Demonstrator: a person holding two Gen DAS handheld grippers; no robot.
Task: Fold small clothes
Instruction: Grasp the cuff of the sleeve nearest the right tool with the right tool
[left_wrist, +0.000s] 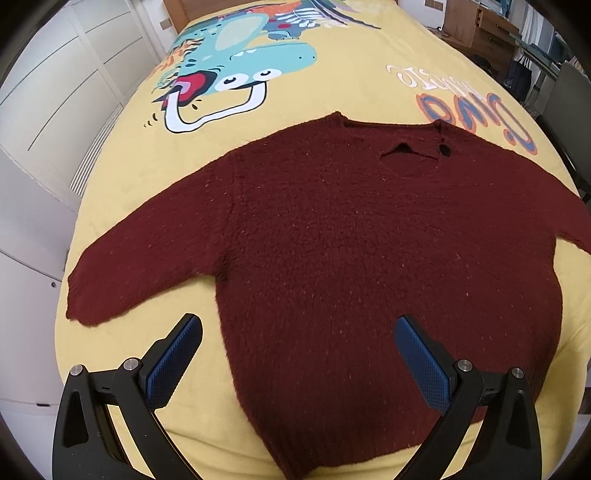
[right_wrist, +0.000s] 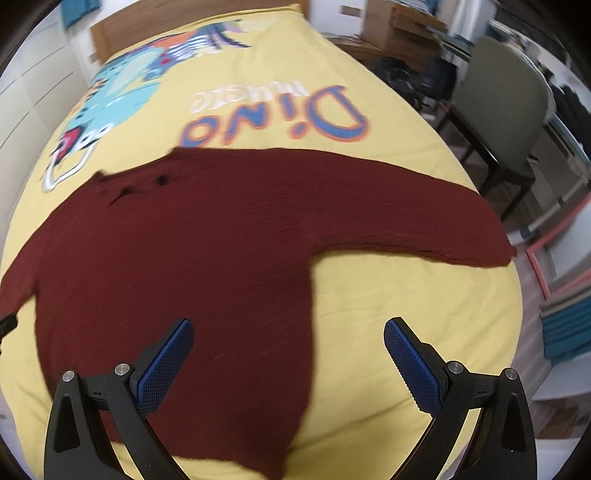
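The sweater (left_wrist: 351, 236) lay flat on the bed (left_wrist: 351, 85), neck at 12 o'clock, sleeves spread toward 8 and 3. It looked a soft, fuzzy, light knit, likely to drape and sag. The left gripper (left_wrist: 298, 363) hovered over the hem, fingers wide apart, empty; the left cuff seemed a fair hold. The right gripper (right_wrist: 288, 365) gaped too, above the hem's right edge.

A sweater (left_wrist: 332, 240) lies flat on the bedspread (left_wrist: 332, 85), sleeves spread to both sides and neckline toward the headboard (right_wrist: 110, 33). The left gripper (left_wrist: 297, 365) hangs above its bottom-left edge, the right gripper (right_wrist: 288, 369) above its bottom-right edge, both with jaws apart. A chair (right_wrist: 506, 110) stands beside the bed on the right, cupboards (left_wrist: 55, 110) on the left.
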